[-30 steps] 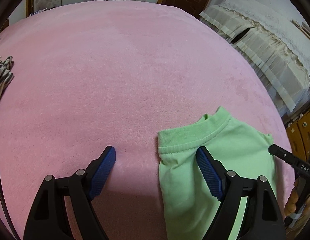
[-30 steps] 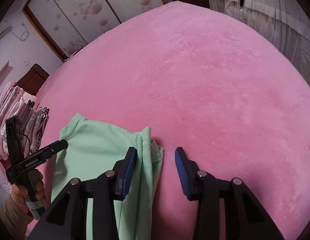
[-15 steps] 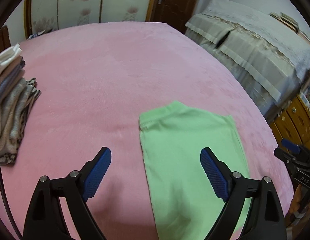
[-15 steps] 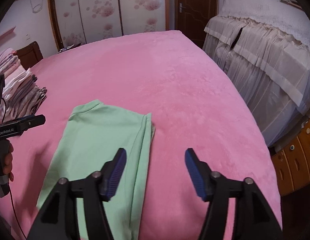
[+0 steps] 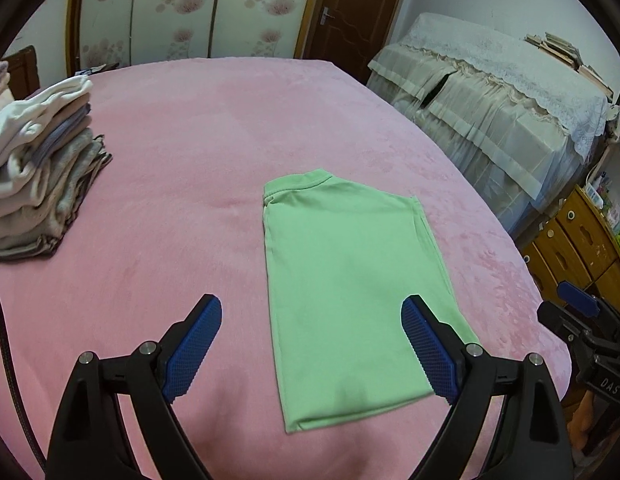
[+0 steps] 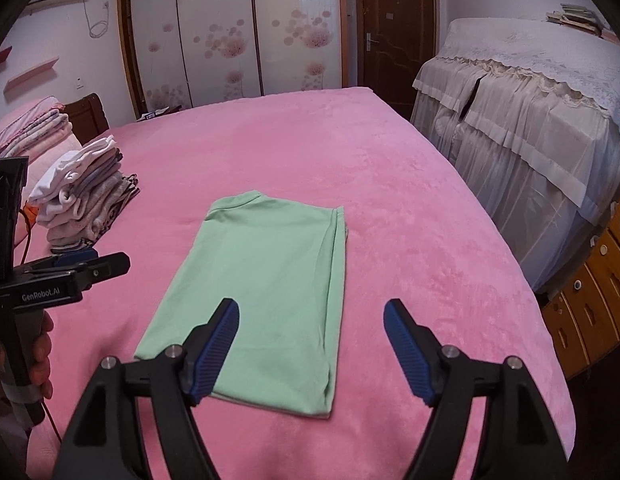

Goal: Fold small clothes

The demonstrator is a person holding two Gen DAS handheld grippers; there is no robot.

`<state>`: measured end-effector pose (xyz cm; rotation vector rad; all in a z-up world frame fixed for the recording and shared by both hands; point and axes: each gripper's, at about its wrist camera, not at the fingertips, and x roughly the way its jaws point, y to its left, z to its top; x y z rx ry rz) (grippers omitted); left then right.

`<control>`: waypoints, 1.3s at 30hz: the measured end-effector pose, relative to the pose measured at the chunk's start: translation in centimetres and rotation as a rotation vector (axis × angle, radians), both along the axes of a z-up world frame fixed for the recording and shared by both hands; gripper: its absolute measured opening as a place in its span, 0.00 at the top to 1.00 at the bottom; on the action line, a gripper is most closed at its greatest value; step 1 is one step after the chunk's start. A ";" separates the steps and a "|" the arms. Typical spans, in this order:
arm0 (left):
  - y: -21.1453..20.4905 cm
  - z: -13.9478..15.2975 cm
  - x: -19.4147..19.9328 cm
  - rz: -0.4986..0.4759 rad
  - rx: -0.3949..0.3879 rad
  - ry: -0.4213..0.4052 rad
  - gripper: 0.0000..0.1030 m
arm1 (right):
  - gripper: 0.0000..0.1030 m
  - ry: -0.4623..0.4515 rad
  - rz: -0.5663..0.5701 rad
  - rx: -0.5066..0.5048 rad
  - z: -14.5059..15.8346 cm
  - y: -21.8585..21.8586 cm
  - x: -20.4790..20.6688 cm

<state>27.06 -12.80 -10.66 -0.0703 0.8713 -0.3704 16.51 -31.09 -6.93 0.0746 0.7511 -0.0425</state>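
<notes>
A light green small shirt (image 5: 349,276) lies flat on the pink bed, folded lengthwise into a long strip with the collar at the far end; it also shows in the right wrist view (image 6: 266,280). My left gripper (image 5: 311,320) is open and empty, raised above the shirt's near half. My right gripper (image 6: 311,324) is open and empty, raised above the shirt's near right edge. The left gripper shows in the right wrist view (image 6: 90,268), and the right gripper in the left wrist view (image 5: 577,308).
A stack of folded clothes (image 5: 38,164) sits on the pink bed cover (image 5: 170,208) at the far left, also in the right wrist view (image 6: 86,196). A covered piece of furniture (image 6: 529,120) and wooden drawers (image 6: 593,296) stand right of the bed.
Both grippers have let go of the shirt's far end, opened wider and pulled back and up toward the near edge. The shirt now lies flat.
</notes>
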 end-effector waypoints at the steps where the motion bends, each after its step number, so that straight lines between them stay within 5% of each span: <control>1: 0.0 0.0 -0.4 0.003 -0.002 -0.004 0.12 | 0.24 -0.006 -0.004 0.001 -0.1 0.2 -0.3; 13: -0.7 -1.3 -3.7 0.014 0.038 -0.006 0.11 | 0.23 0.010 -0.050 0.042 -1.5 1.2 -2.7; 23: -0.6 -2.9 -3.8 0.049 0.050 0.018 0.11 | 0.23 -0.141 -0.058 0.058 -1.1 0.5 -4.6; 29: -1.1 -3.8 -3.5 -0.012 0.019 0.024 0.12 | 0.23 -0.063 0.074 0.068 -2.5 0.5 -3.3; 39: 0.9 -5.7 -1.5 -0.022 -0.036 0.070 0.12 | 0.23 0.011 0.095 0.134 -5.5 -1.3 -1.4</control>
